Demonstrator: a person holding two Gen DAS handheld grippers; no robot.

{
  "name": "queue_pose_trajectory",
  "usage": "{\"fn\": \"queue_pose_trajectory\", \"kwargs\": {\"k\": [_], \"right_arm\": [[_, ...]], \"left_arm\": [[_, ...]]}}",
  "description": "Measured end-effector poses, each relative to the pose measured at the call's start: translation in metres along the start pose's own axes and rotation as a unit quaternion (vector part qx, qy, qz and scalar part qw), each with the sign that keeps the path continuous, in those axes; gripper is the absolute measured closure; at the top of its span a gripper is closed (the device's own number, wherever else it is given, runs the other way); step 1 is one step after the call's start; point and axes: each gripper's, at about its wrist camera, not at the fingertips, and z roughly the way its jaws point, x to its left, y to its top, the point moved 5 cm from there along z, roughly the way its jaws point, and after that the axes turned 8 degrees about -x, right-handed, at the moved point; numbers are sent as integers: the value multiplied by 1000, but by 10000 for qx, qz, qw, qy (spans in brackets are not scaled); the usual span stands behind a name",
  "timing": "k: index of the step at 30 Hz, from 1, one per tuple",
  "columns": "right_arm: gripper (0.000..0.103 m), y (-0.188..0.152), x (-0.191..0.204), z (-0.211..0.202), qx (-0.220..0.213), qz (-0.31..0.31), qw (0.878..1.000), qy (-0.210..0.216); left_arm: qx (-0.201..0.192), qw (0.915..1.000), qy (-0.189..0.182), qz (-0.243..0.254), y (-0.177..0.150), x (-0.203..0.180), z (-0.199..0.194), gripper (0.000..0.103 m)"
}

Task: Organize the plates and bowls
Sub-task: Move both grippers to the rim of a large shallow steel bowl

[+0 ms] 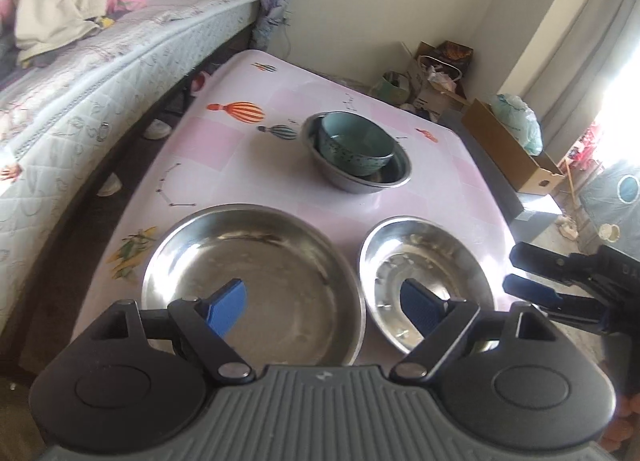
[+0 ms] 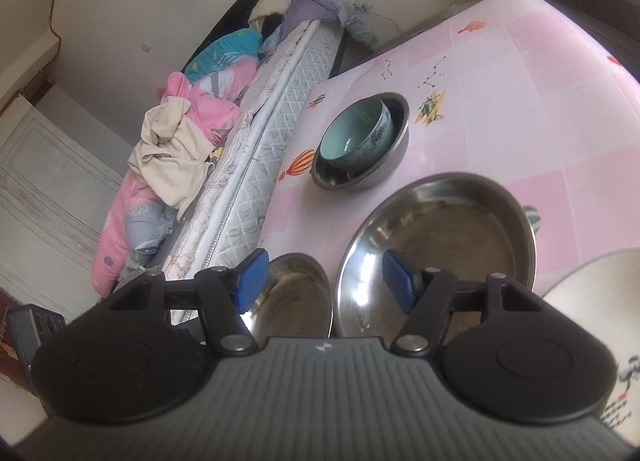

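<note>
The left tool [image 1: 324, 307] hangs over the near edge of the pink counter [image 1: 248, 145], its blue pads spread wide with nothing between them. Seen from the left wrist, the large steel plate [image 1: 256, 281] lies at 6 o'clock on the counter and the smaller steel plate [image 1: 424, 273] just beside it toward 4 o'clock — the two rims near each other. Farther back, toward 12 o'clock, a steel bowl [image 1: 360, 177] holds a tilted blue-green ceramic bowl [image 1: 354, 141] that leans on its inner wall.

The right tool [image 2: 324, 281] is also spread and holds nothing; it shows at 3 o'clock in the left wrist view, off the counter's edge. From the right wrist, a white dish [image 2: 592, 285] with a printed pattern sits at 4 o'clock, partly hidden. A bed [image 1: 100, 73] heaped with clothes runs beside the counter.
</note>
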Motion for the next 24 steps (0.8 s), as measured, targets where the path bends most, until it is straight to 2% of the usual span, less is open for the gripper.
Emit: {"fn": "queue_pose_trajectory", "kwargs": {"k": [6,13,19,24], "right_arm": [[40,-52,7,3,249,299,9992,106],[40,-100,18,17,611,410,9972,165],[40,-122,22,35,814,338,9961,-13],[40,-129,30,50,745,126,9970,-187]], "left_arm": [[-240,9982,539,-84,-26,34,-22,17],[-115,9953,889,-357,-60,65,-23,17],[-40,9940,1020,-398,-74,77,-14,17],[-66,9936,1080,-330,-74,80,-7,17]]}}
